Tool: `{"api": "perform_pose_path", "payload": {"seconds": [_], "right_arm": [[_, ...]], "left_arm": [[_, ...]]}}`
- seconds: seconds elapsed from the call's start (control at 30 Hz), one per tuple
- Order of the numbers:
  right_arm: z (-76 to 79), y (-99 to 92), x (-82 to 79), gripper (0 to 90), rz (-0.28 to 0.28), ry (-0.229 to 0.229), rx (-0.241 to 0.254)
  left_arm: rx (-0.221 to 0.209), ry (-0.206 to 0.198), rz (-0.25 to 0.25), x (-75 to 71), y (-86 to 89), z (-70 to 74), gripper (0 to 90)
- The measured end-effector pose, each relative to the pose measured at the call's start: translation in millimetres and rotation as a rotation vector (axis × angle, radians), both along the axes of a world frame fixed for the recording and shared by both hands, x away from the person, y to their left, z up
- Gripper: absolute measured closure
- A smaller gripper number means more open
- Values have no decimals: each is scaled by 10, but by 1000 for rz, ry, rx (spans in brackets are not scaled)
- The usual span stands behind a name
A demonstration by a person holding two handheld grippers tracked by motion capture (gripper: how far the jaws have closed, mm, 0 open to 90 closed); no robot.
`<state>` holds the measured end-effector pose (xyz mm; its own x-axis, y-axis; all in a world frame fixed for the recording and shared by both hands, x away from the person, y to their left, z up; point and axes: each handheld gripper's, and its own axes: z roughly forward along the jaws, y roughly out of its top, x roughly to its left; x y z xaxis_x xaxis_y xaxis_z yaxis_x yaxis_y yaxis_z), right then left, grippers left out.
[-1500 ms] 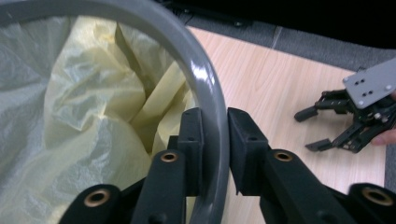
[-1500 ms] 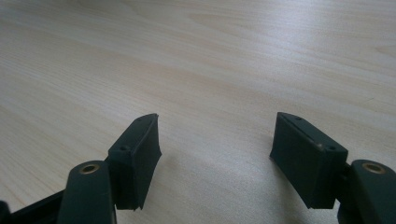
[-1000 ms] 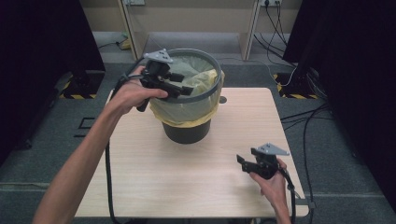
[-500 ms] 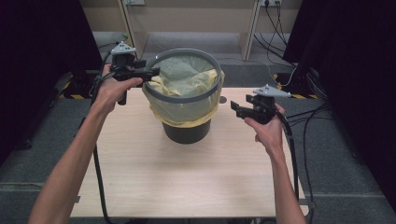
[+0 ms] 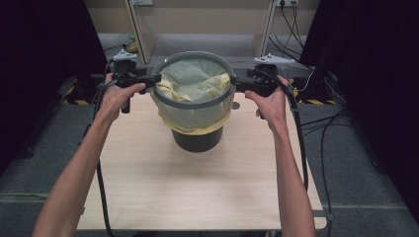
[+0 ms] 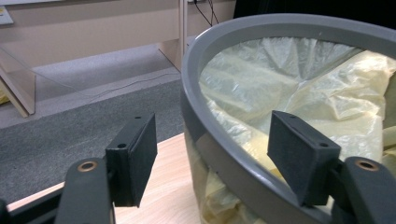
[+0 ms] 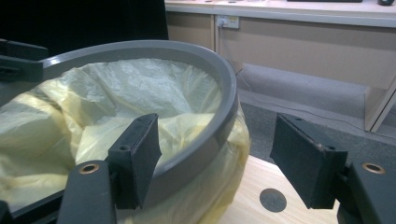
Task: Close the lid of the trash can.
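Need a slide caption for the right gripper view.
Open hand-held gripper straddles the grey ring over a yellow bin liner.

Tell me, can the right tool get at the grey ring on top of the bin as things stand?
Probably yes. The right tool already straddles the grey ring, one jaw inside over the yellow bag and one outside, jaws open. Nothing seems to block it.

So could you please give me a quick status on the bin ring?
Left tongs and right tongs open, each straddling the grey ring, pads not pressing. Yellow bag under the ring, on the bin. Nothing in the way.
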<state>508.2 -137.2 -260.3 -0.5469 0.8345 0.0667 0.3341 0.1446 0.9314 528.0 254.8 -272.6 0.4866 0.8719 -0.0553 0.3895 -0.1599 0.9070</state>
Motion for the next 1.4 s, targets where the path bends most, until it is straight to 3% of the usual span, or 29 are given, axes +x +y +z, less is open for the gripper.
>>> {"api": "perform_pose_path", "payload": {"seconds": [0.13,0.2,0.33,0.43,0.57,0.67,0.77,0.83,0.93,0.97,1.0,1.07,1.1,1.2,1.3,1.4], "right_arm": [[-109,45,122,316,-11,21,-8],[-163,26,158,320,-5,29,32],[-216,32,173,324,-3,13,19],[-282,17,187,335,0,12,62],[-366,-6,189,358,11,2,130],[-355,-2,193,366,15,7,123],[-297,18,222,372,19,6,76],[-238,23,304,364,-7,-12,140],[-205,53,375,371,-43,-21,128],[-209,101,446,391,-80,-11,61],[-224,117,475,401,-98,-4,25],[-247,124,497,399,-109,2,15],[-294,110,517,436,-96,17,68],[-321,124,512,471,-99,8,74],[-282,167,504,478,-97,4,15],[-238,136,502,397,-110,-4,4]], "left_arm": [[-11,-5,2,-2,9,-17,314],[-9,-14,5,-4,3,-35,312],[-30,-22,16,9,-4,-114,310],[-42,-25,22,21,-18,-174,316],[14,-49,26,20,-139,-229,369],[48,-47,32,27,-181,-213,380],[66,-50,34,35,-179,-192,349],[72,-51,28,46,-175,-185,341],[68,-51,26,49,-169,-187,337],[63,-51,25,49,-162,-188,327],[61,-50,25,49,-152,-188,325],[47,-50,22,47,-135,-197,317],[38,-54,22,44,-134,-207,316],[4,-42,31,46,-115,-230,301],[26,-57,35,32,-132,-218,299],[15,-59,18,7,-120,-197,298]]}}
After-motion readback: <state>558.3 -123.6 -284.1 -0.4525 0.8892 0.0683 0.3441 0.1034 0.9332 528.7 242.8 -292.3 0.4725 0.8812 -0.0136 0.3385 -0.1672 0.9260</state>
